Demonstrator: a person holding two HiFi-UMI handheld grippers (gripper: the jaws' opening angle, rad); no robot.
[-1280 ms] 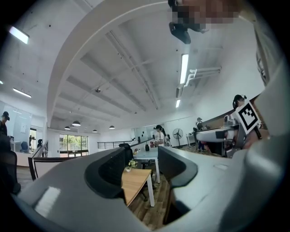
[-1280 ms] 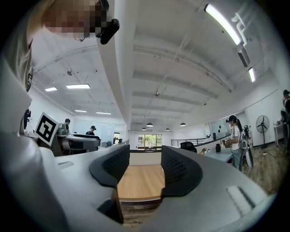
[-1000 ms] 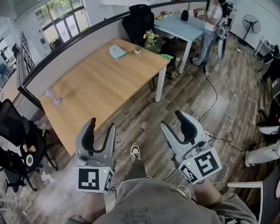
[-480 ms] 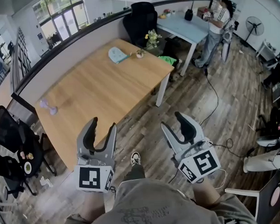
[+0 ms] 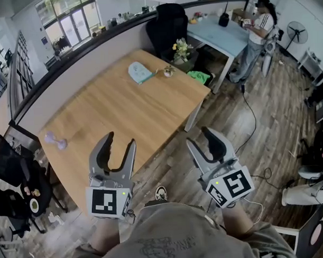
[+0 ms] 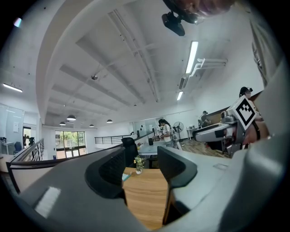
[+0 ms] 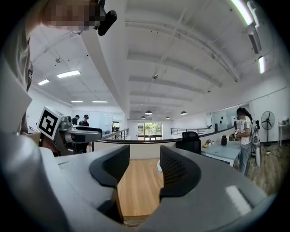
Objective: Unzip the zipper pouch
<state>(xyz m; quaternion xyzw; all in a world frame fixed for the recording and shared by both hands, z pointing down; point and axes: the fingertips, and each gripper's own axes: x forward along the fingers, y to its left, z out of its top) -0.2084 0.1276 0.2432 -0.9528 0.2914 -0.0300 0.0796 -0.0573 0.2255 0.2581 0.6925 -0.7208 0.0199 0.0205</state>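
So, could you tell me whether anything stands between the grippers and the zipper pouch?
Nothing visible does. The zipper pouch lies near the far edge of the table, with bare wood between it and the open left gripper and right gripper. A small object stands beside the pouch, off the path.

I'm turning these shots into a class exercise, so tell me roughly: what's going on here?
A person stands at the near edge of a wooden table, with a gripper in each hand. The left gripper and the right gripper both have their fingers apart, with nothing between them. The pale blue pouch lies untouched at the table's far side, well beyond both grippers. Unzipping has not yet begun.
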